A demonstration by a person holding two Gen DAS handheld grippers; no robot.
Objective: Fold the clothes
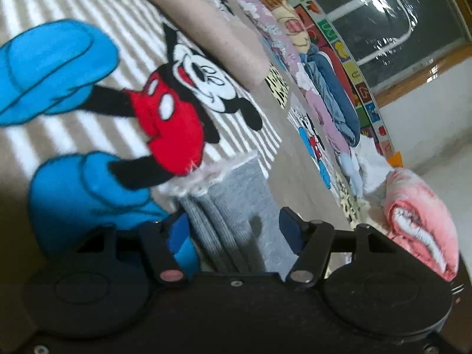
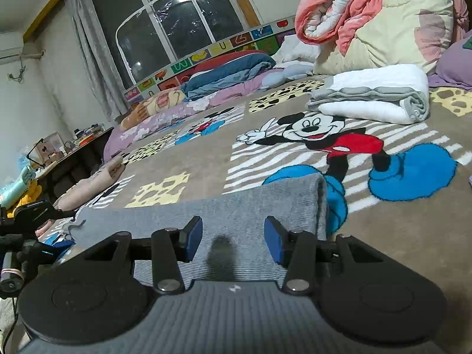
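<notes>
Grey ribbed garment point(image 2: 236, 221) lies folded on the Mickey Mouse blanket point(image 2: 383, 221), directly under both tools. Right gripper point(image 2: 233, 237) hovers over it with its 2 blue pads point(image 2: 274, 243) spread apart, holding nothing. Left gripper point(image 1: 236, 230) is likewise spread over the garment's layered edge point(image 1: 233, 206), empty. Beyond lie a folded white quilt point(image 2: 377, 94), a pink rolled cloth point(image 1: 206, 26), a bundled pink comforter point(image 2: 368, 14), an alphabet-tile border point(image 2: 206, 56), a dark window point(image 2: 177, 20) and a cluttered desk point(image 2: 73, 153). Tile letters are too blurred to read with certainty.
</notes>
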